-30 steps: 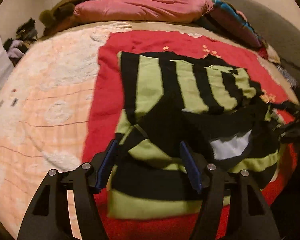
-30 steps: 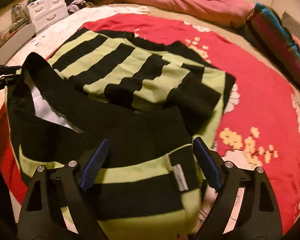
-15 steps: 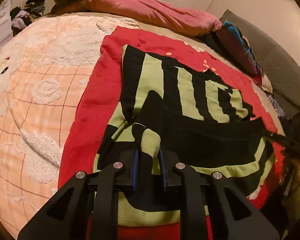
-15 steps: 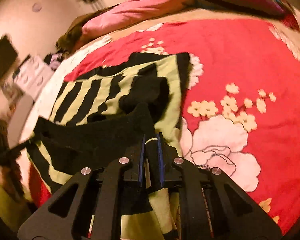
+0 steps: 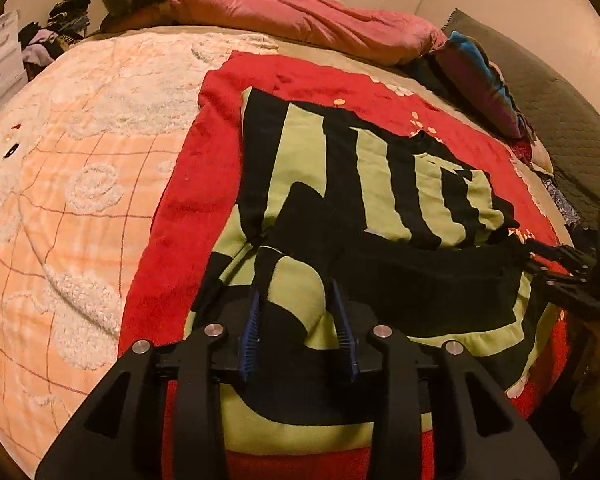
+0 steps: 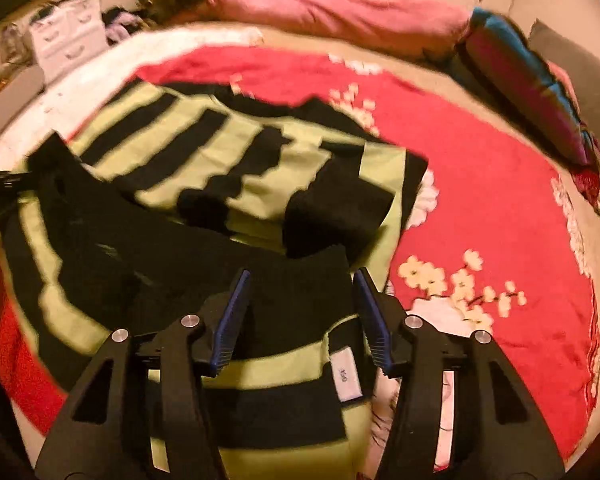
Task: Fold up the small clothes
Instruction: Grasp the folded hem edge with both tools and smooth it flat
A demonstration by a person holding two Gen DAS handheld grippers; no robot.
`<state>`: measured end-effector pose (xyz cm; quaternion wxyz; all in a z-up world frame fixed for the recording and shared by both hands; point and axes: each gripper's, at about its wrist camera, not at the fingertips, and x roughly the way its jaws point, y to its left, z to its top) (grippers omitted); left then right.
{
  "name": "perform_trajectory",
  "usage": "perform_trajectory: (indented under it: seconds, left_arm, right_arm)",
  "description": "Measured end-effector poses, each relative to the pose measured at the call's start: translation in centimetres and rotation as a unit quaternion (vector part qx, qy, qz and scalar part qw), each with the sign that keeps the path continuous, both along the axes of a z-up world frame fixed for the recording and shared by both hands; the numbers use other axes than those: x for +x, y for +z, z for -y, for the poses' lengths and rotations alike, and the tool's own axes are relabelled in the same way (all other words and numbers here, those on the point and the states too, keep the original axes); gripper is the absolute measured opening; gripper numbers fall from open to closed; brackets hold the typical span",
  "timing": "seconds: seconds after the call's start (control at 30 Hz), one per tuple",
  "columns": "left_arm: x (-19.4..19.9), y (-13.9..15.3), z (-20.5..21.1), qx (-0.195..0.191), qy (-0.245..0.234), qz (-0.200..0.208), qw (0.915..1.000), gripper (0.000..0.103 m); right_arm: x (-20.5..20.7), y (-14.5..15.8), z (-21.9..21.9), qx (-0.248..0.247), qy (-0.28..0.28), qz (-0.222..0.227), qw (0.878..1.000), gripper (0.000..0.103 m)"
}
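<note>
Nearest, the left tool (image 5: 298, 328) has its jaws partly apart around a raised fold of the black-and-lime striped knitted sweater (image 5: 384, 184), fabric between them but not pinched. The right tool (image 6: 304, 316) stands wider open over the folded-up hem, gripping nothing. The sweater stretches straight ahead of both tools across the red flowered blanket (image 6: 480, 184) on the bed.

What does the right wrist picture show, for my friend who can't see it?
An open claw hovers over the near corner of a black and green striped sweater with a small white tag. The sweater lies partly folded on a red flowered blanket, with a pink pillow behind.
</note>
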<state>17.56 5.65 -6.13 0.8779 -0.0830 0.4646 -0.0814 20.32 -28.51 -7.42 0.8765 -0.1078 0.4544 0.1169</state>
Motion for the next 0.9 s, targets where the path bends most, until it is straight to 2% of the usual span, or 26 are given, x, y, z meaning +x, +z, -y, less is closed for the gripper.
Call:
perform_trajectory:
  seconds: [0.03, 0.07, 0.1, 0.2, 0.27, 0.33, 0.43, 0.47, 0.57, 0.63, 0.7, 0.73, 0.77, 0.83, 0.9]
  left_arm:
    - [0.0, -0.1, 0.0, 0.001, 0.001, -0.002, 1.0, 0.033]
    - [0.1, -0.2, 0.0, 0.0, 0.003, -0.005, 1.0, 0.033]
    - [0.2, -0.3, -0.1, -0.002, 0.004, -0.006, 1.0, 0.033]
    - [0.4, -0.7, 0.0, -0.003, 0.005, -0.011, 0.9999, 0.033]
    - [0.5, -0.9, -0.1, -0.007, 0.008, -0.014, 0.9999, 0.033]
    - [0.6, -1.2, -0.3, -0.015, 0.012, -0.016, 0.9997, 0.033]
    - [0.5, -1.4, -0.6, -0.023, 0.016, -0.016, 0.9995, 0.035]
    - [0.5, -1.4, -0.6, -0.024, 0.016, -0.016, 0.9995, 0.036]
    - [0.4, -1.4, -0.5, -0.02, 0.015, -0.016, 0.9996, 0.038]
    - [0.4, -1.4, -0.6, -0.02, 0.018, -0.019, 0.9995, 0.04]
    - [0.4, -1.5, -0.6, -0.022, 0.018, -0.02, 0.9994, 0.041]
    - [0.3, -1.5, -0.6, -0.02, 0.017, -0.02, 0.9995, 0.042]
    - [0.3, -1.5, -0.5, -0.019, 0.016, -0.019, 0.9995, 0.042]
    - [0.3, -1.5, -0.6, -0.019, 0.017, -0.02, 0.9995, 0.043]
    - [0.3, -1.6, -0.5, -0.02, 0.018, -0.02, 0.9994, 0.043]
  right_arm:
    - [0.4, -0.6, 0.0, -0.005, -0.002, -0.007, 1.0, 0.047]
    - [0.8, -1.2, 0.0, -0.011, -0.004, -0.014, 1.0, 0.035]
    - [0.9, -1.7, 0.0, -0.013, -0.006, -0.019, 1.0, 0.029]
    - [0.8, -1.5, 1.9, 0.039, -0.018, -0.025, 0.999, 0.002]
    - [0.3, -0.5, 3.5, 0.071, -0.039, -0.017, 0.997, 0.002]
    - [0.1, 0.3, 6.2, 0.145, -0.061, -0.014, 0.987, 0.002]
    - [-0.1, 0.6, 9.3, 0.218, -0.101, -0.024, 0.97, 0.002]
    - [-0.1, 0.5, 9.7, 0.226, -0.11, -0.026, 0.968, 0.002]
    - [-0.1, 0.6, 8.7, 0.19, -0.101, -0.018, 0.976, 0.003]
    - [0.3, -0.1, 8.1, 0.154, -0.117, -0.036, 0.98, 0.006]
    - [-0.1, 0.6, 7.6, 0.147, -0.102, -0.016, 0.984, 0.007]
    - [-0.5, 1.3, 7.0, 0.14, -0.083, -0.002, 0.987, 0.012]
    - [-0.8, 1.8, 6.4, 0.134, -0.065, 0.006, 0.989, 0.024]
    - [-1.5, 2.7, 3.8, 0.136, 0.01, -0.003, 0.991, 0.045]
    - [-2.2, 2.9, 1.1, 0.124, 0.064, -0.015, 0.99, 0.046]
